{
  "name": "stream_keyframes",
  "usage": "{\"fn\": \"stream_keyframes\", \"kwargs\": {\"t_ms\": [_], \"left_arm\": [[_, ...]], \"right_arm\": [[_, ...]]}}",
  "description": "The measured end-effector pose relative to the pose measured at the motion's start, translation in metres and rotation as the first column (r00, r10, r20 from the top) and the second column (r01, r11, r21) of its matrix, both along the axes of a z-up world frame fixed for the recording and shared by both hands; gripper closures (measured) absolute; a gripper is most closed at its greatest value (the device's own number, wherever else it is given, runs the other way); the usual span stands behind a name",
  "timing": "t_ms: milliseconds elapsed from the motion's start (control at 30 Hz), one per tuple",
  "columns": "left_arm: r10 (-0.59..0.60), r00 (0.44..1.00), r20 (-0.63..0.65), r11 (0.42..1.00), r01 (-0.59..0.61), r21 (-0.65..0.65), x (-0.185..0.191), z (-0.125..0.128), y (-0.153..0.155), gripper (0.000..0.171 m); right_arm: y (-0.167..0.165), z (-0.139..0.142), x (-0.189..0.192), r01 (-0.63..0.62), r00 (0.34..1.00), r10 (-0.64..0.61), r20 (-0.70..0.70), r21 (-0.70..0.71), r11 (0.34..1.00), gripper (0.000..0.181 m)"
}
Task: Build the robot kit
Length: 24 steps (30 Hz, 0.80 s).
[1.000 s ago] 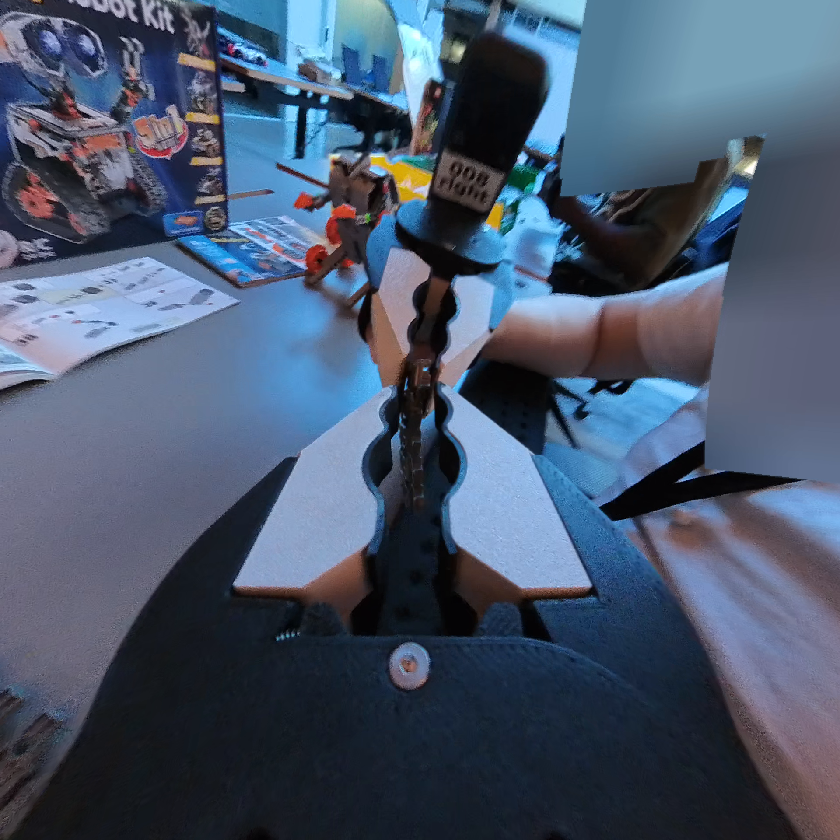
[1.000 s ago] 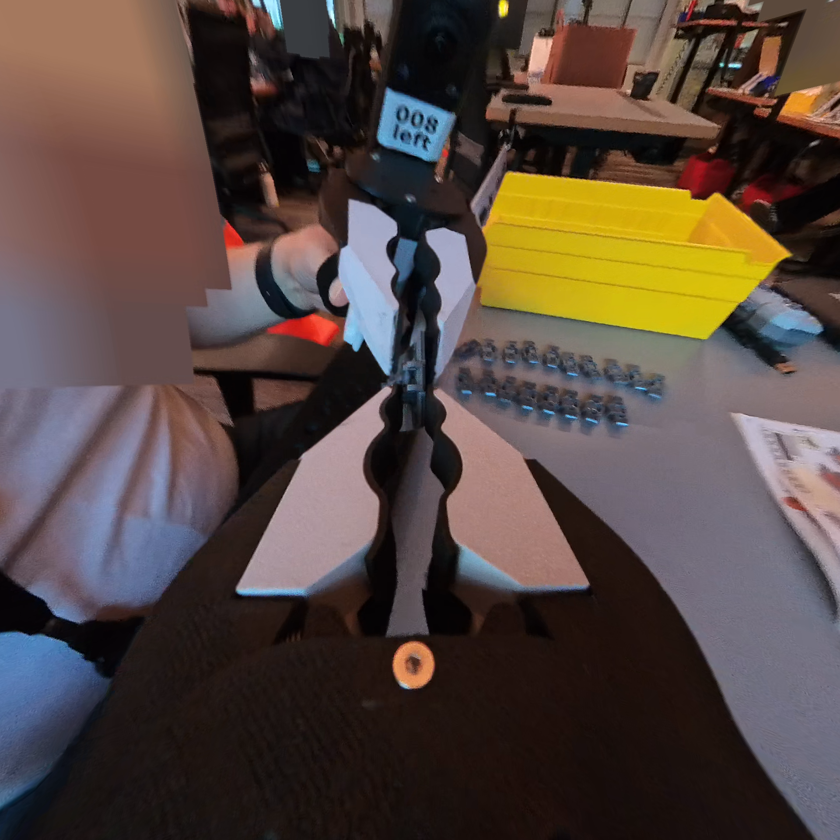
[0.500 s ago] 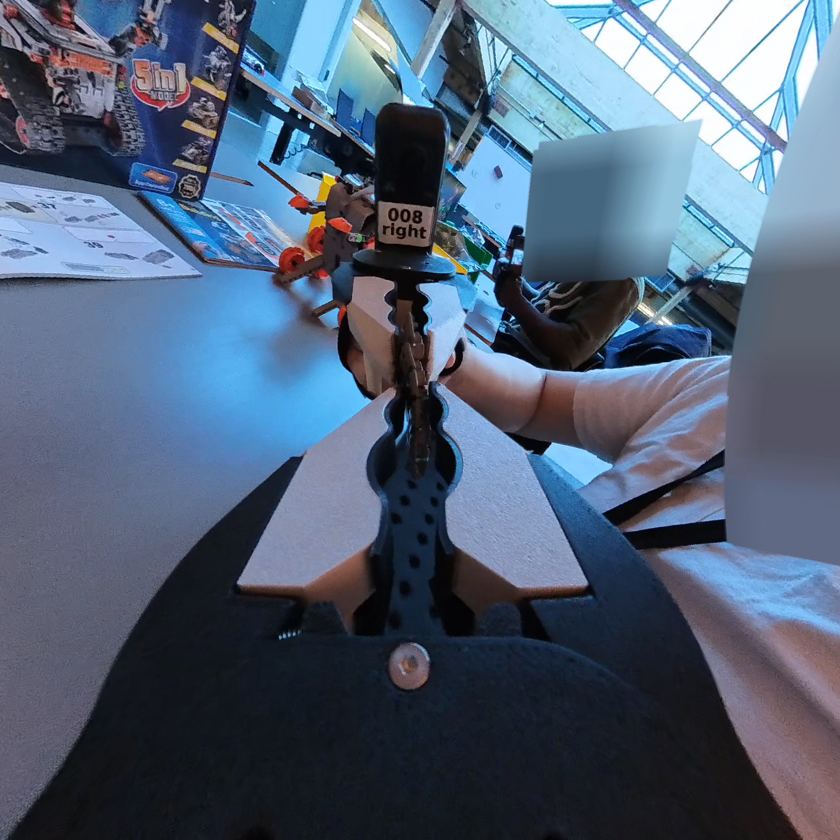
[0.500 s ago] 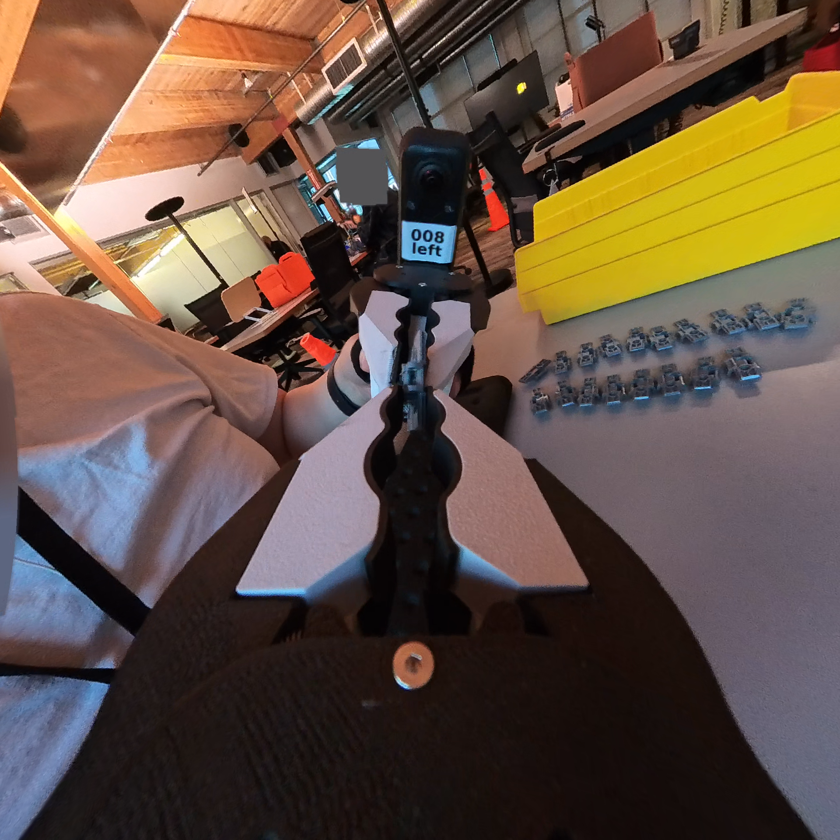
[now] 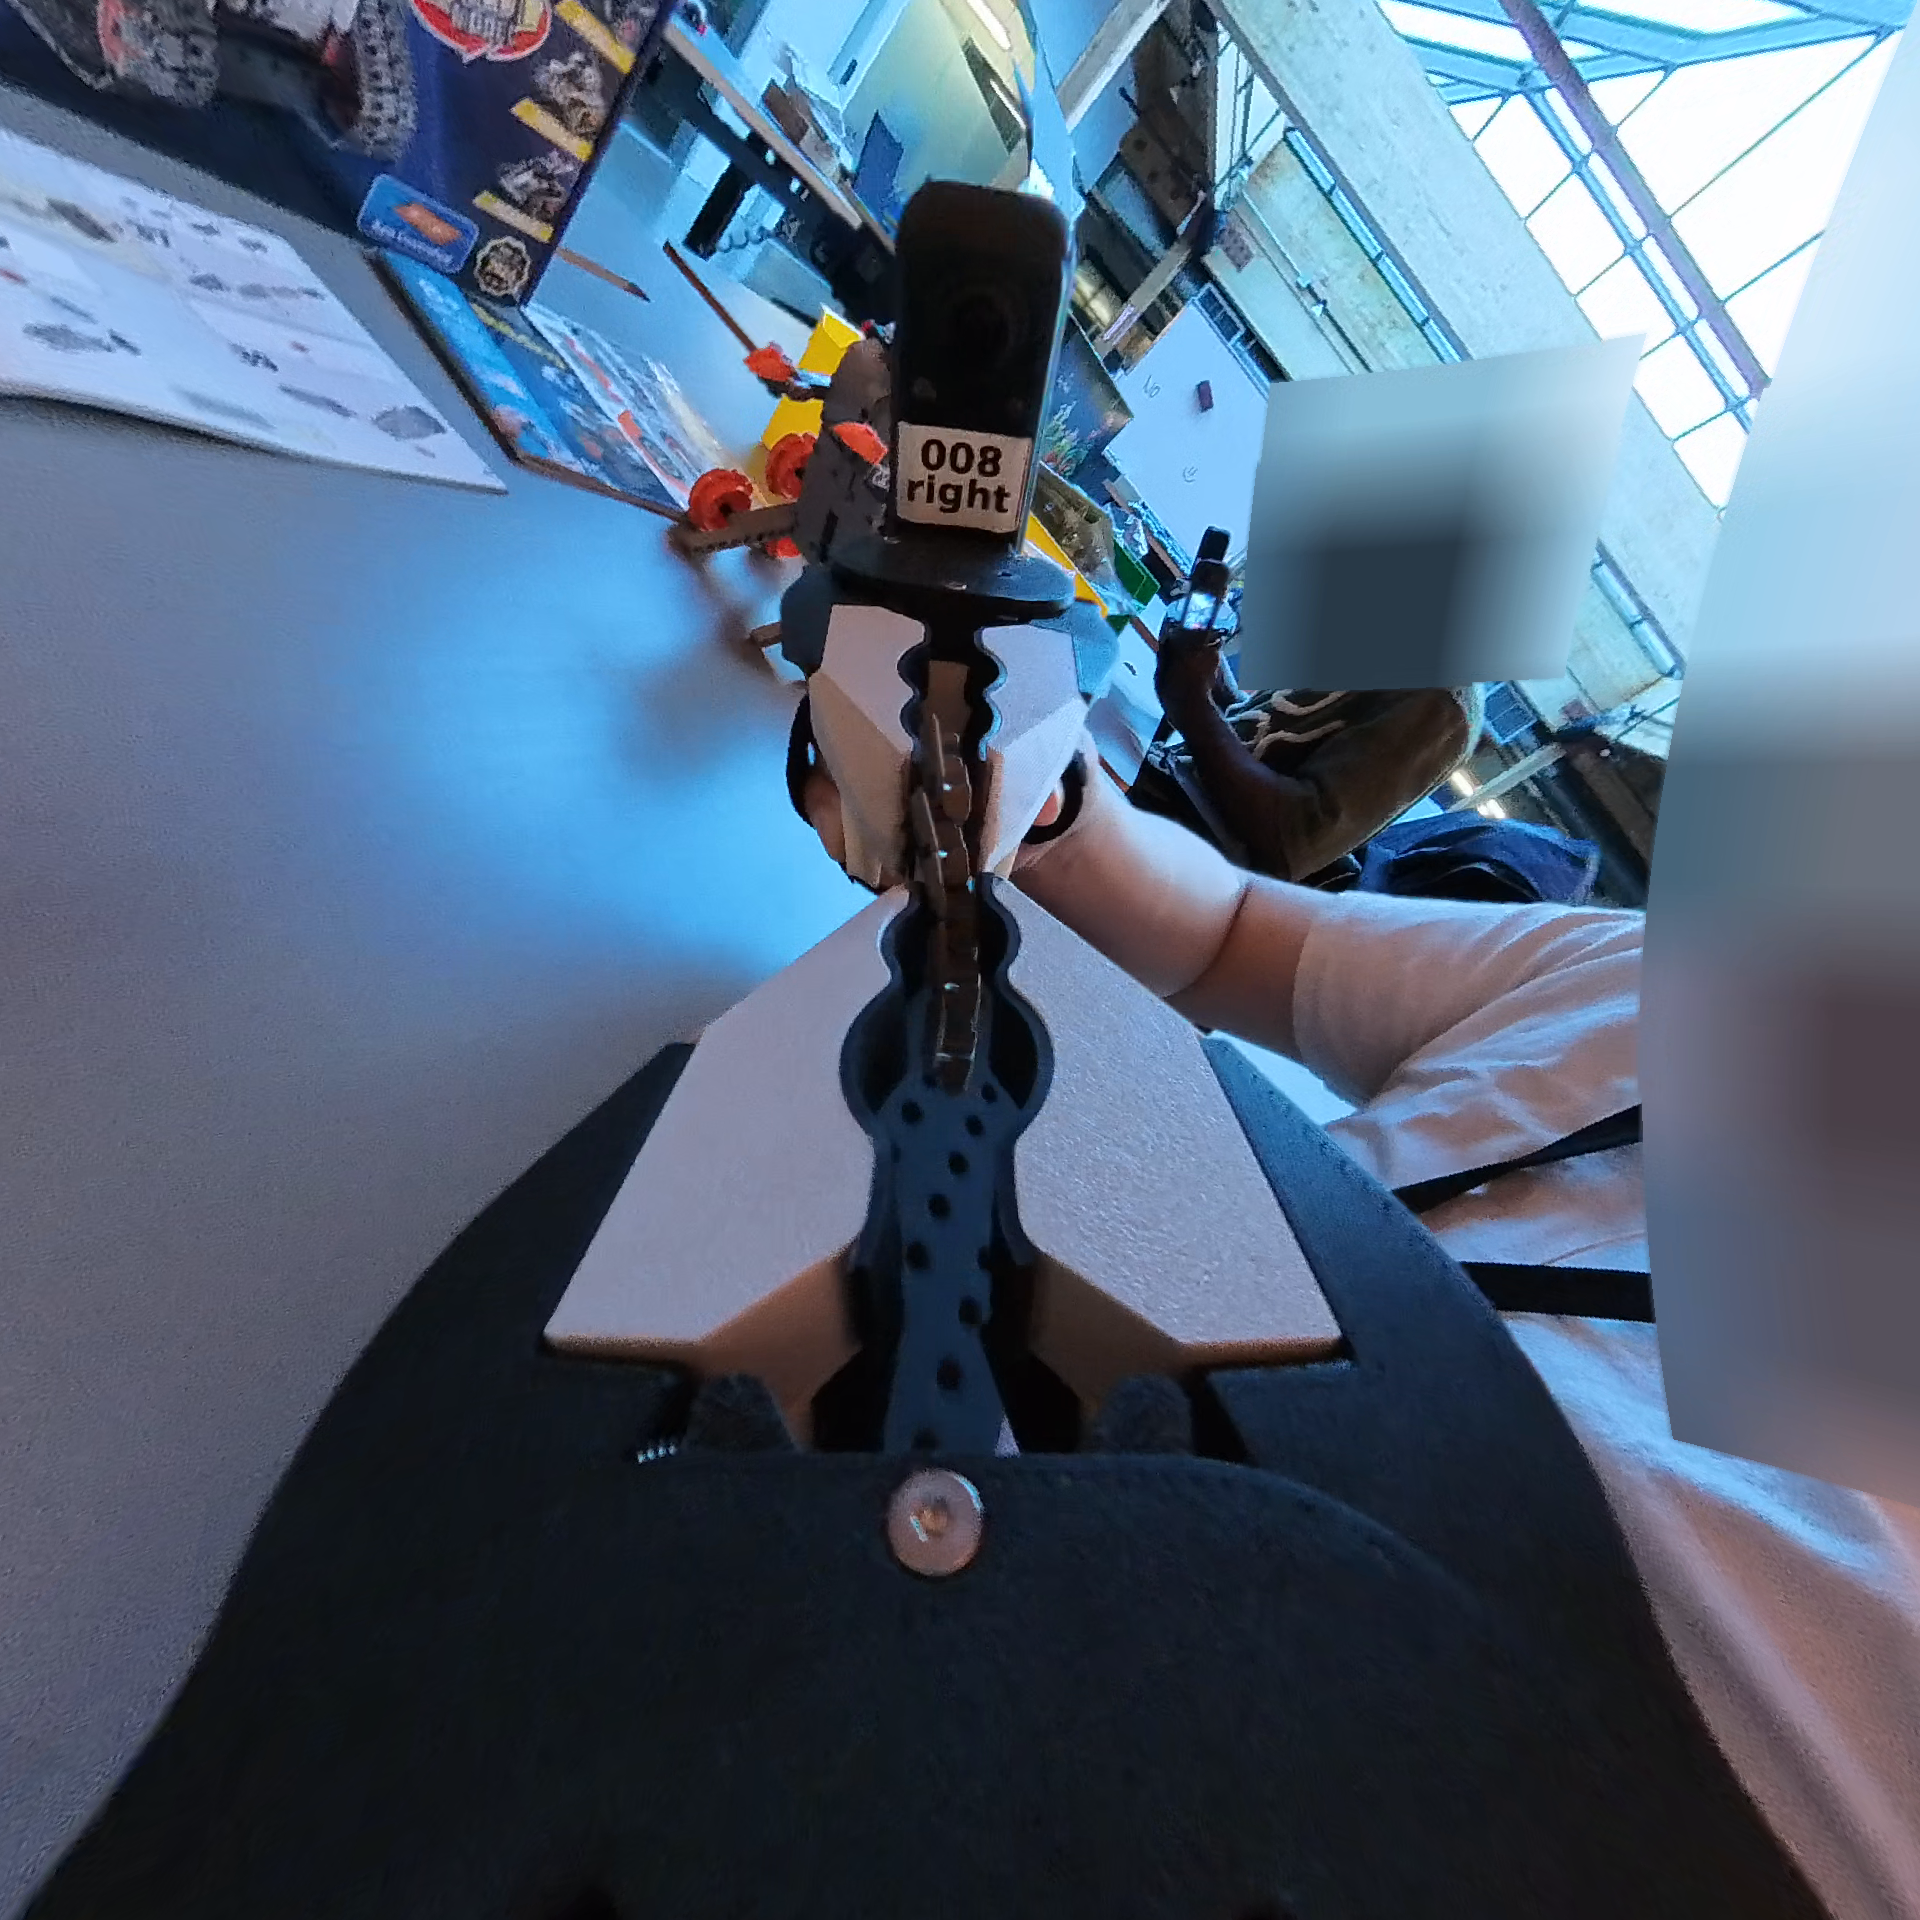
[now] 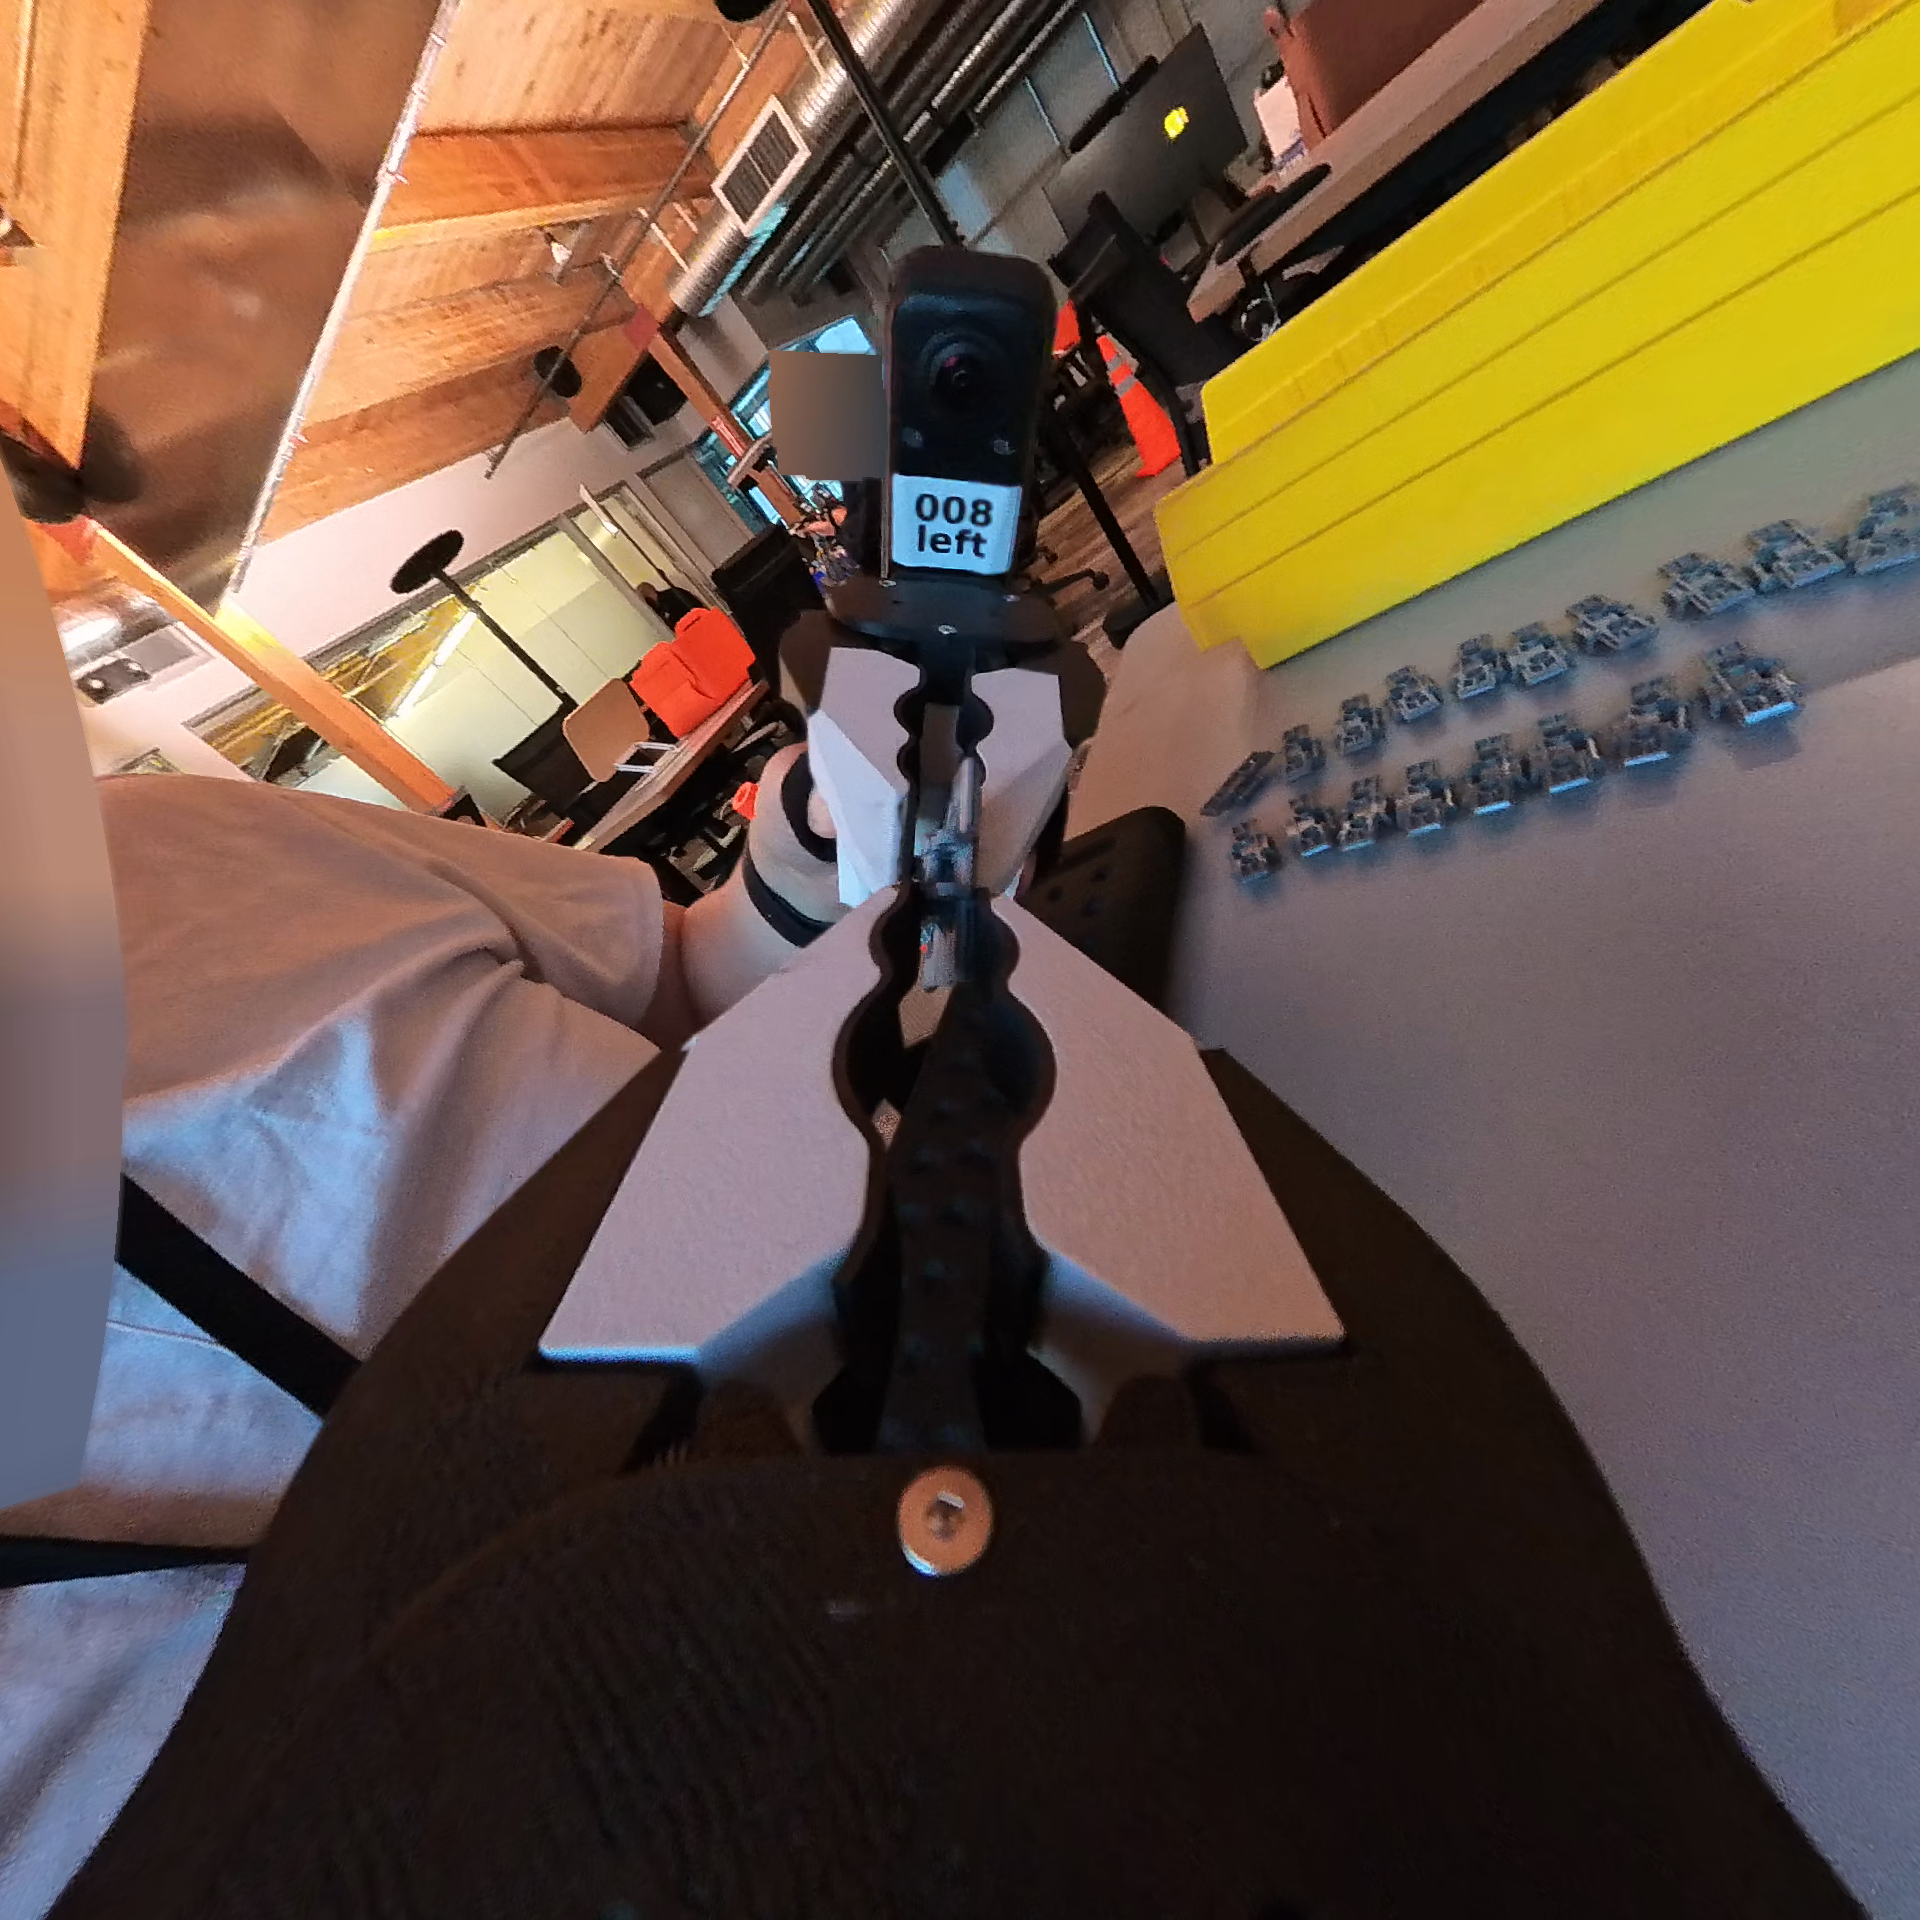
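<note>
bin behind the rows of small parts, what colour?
Yellow bin, clearest in the right wrist view.

My grey table [image 5: 312,831] carries an open instruction booklet [image 5: 187,322] at its far left, a second colourful booklet [image 5: 582,405] just beyond it, and a dark blue kit box [image 5: 416,114] standing behind both. Near the second booklet lies a small part-built model with orange wheels [image 5: 790,488]. On the other side of the table [image 6: 1558,1091] I see two rows of small grey track links [image 6: 1507,727] lying side by side, and close behind them stands a yellow bin [image 6: 1507,353].
</note>
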<state>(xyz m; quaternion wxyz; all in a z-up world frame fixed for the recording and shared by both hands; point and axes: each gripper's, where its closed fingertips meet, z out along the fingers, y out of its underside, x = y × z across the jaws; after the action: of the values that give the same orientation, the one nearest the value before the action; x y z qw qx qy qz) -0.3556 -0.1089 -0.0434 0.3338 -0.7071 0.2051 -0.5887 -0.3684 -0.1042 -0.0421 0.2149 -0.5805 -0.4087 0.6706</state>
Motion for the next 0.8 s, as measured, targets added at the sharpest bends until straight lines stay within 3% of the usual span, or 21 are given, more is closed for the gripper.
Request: {"fn": "stream_keyframes", "kwargs": {"t_ms": [233,800], "left_arm": [[-0.032,0.995,0.098,0.988,0.046,-0.148,-0.001,-0.013,0.003,0.166],[-0.032,0.993,0.115,0.981,0.053,-0.185,-0.003,-0.020,0.005,0.166]], "right_arm": [[0.003,-0.012,-0.001,-0.021,0.999,0.023,0.033,-0.058,0.998,0.174],[0.011,-0.013,0.001,-0.027,0.999,0.031,0.022,-0.163,0.986,0.175]]}}
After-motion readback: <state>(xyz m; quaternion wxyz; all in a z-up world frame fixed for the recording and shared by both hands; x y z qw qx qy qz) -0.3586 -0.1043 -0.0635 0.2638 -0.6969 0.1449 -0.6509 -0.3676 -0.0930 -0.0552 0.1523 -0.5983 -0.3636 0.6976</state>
